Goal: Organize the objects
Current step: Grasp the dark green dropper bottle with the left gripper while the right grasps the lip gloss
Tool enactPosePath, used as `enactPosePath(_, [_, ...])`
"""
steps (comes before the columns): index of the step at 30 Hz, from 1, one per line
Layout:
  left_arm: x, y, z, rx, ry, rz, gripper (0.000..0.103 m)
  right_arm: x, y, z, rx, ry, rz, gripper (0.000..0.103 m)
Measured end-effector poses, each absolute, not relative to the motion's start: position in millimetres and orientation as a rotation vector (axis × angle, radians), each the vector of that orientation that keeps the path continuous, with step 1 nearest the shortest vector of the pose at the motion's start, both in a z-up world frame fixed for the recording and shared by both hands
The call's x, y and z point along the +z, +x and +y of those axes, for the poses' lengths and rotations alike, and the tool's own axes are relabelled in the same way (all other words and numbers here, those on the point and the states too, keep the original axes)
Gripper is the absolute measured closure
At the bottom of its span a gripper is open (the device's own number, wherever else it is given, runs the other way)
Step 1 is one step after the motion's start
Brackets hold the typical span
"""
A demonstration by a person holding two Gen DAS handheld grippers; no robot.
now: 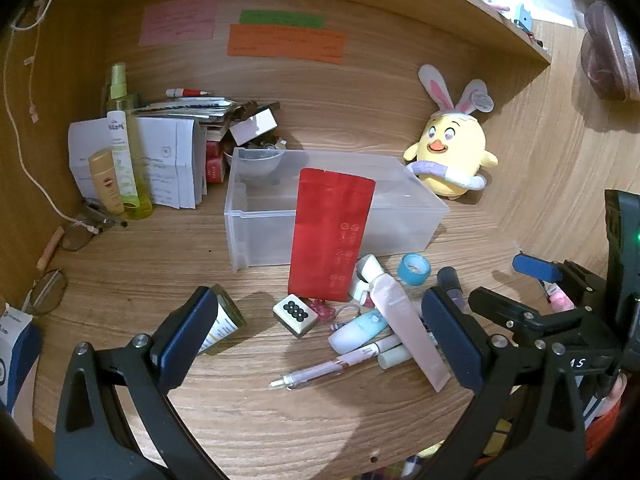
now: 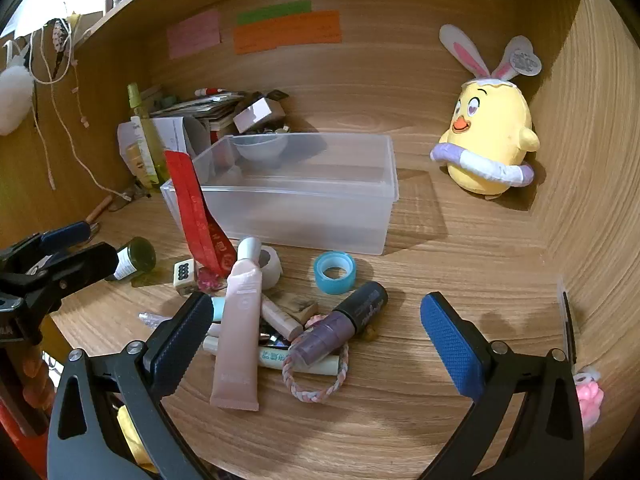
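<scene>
- both hand-held grippers hang with jaws spread wide and nothing between them: the left hand-held gripper (image 1: 320, 328) over the left of the clutter, the right hand-held gripper (image 2: 316, 324) over its right.
- the loose items lie heaped on the counter (image 2: 400, 420) just in front of the clear bin (image 2: 304, 196), which looks nearly empty.
- probably the step is a first pick; take an outlying piece, like the blue tape roll (image 2: 335, 272) or the dark green jar (image 2: 136, 258), before the tangled middle.
- the pink tube (image 2: 238, 336) lies across smaller sticks; lifting it by its body should avoid dragging them.
- the red pouch (image 1: 332, 236) leans on the bin's front wall and may topple if bumped.
</scene>
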State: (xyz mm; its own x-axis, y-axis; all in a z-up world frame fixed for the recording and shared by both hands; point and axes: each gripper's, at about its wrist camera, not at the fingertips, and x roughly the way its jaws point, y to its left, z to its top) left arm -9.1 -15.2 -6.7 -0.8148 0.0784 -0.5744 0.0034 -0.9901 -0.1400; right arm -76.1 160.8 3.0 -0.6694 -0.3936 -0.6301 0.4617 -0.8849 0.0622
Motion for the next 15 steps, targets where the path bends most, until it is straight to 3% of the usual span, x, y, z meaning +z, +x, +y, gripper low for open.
enactPosePath(15, [-4.8,-12.9,-17.6,2.939,-0.934,-0.217,0.0,6.6,-77.9,158.0,-2.507,0.901,0.136,0.0])
